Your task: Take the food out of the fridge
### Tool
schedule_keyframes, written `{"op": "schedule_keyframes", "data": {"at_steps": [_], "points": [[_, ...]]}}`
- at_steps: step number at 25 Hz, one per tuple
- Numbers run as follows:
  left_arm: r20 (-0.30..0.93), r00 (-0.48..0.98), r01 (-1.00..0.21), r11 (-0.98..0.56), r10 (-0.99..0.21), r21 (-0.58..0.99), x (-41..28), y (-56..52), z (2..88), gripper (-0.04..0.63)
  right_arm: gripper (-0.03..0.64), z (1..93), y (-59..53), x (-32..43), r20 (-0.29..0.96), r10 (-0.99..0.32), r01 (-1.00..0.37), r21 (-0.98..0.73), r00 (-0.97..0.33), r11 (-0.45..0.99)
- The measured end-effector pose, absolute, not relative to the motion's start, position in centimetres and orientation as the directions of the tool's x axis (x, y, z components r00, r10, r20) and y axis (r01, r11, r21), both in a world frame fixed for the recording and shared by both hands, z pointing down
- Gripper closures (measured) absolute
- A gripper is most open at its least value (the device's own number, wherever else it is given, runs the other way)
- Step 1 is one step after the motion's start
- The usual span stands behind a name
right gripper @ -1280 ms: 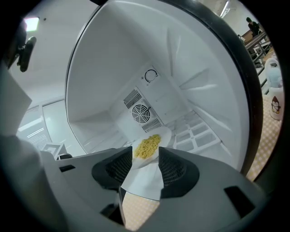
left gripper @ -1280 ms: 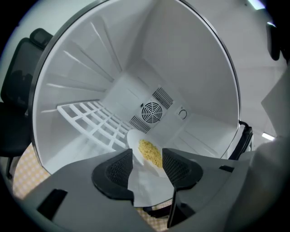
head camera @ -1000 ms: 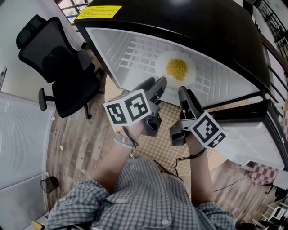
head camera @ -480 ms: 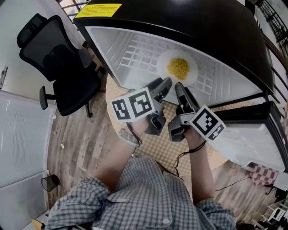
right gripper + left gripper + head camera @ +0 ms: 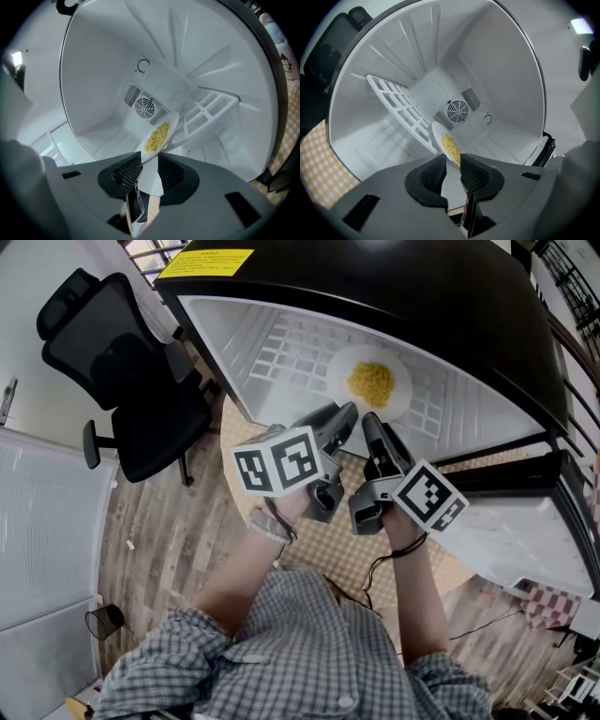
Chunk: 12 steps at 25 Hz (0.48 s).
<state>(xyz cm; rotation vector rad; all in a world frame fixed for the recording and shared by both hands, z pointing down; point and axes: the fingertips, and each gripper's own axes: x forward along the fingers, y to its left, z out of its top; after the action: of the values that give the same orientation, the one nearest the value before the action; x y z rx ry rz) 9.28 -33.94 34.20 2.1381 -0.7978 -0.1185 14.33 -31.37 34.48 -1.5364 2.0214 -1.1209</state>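
White plastic lines the open fridge (image 5: 394,296), and from my seat at the controls I see both forearms stretched forward out of checked sleeves, side by side, so that the two tools angle in toward each other at the mouth of the cabinet. The left gripper (image 5: 345,418) points almost level into the fridge, tipped slightly down, its marker cube (image 5: 278,463) facing the head camera. The right gripper (image 5: 372,423) lies just beside it in the same near-level pose. Both noses aim at the near edge of the plate (image 5: 337,371), which sits on the wire shelf (image 5: 281,352) inside the fridge with a heap of yellow food (image 5: 369,382) at its middle. In the left gripper view the jaws of the left gripper (image 5: 453,164) are closing. A narrow gap shows between the ribbed pads, and the plate (image 5: 438,133) with its food (image 5: 451,147) reaches down to that gap, the rim just at the tips and not pressed. In the right gripper view the right gripper (image 5: 149,164) is closing too, its pads a little wider apart. The rim of the plate (image 5: 172,123) dips into the opening below the food (image 5: 158,136), and I see no pad clamped on it. A round fan grille (image 5: 143,107) sits on the back wall behind the plate.
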Motion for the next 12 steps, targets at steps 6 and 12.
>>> {"op": "schedule_keyframes", "data": {"at_steps": [6, 12], "points": [[0.18, 0.79, -0.51, -0.464, -0.586, 0.724, 9.0, -33.2, 34.0, 0.499, 0.506, 34.4, -30.6, 14.1, 0.164, -0.923, -0.63, -0.77, -0.348, 0.101], [0.175, 0.789, -0.512, -0.474, -0.588, 0.716, 8.6, -32.0, 34.0, 0.503, 0.506, 34.6, -29.5, 13.8, 0.158, -0.919, -0.627, -0.771, -0.361, 0.114]]}}
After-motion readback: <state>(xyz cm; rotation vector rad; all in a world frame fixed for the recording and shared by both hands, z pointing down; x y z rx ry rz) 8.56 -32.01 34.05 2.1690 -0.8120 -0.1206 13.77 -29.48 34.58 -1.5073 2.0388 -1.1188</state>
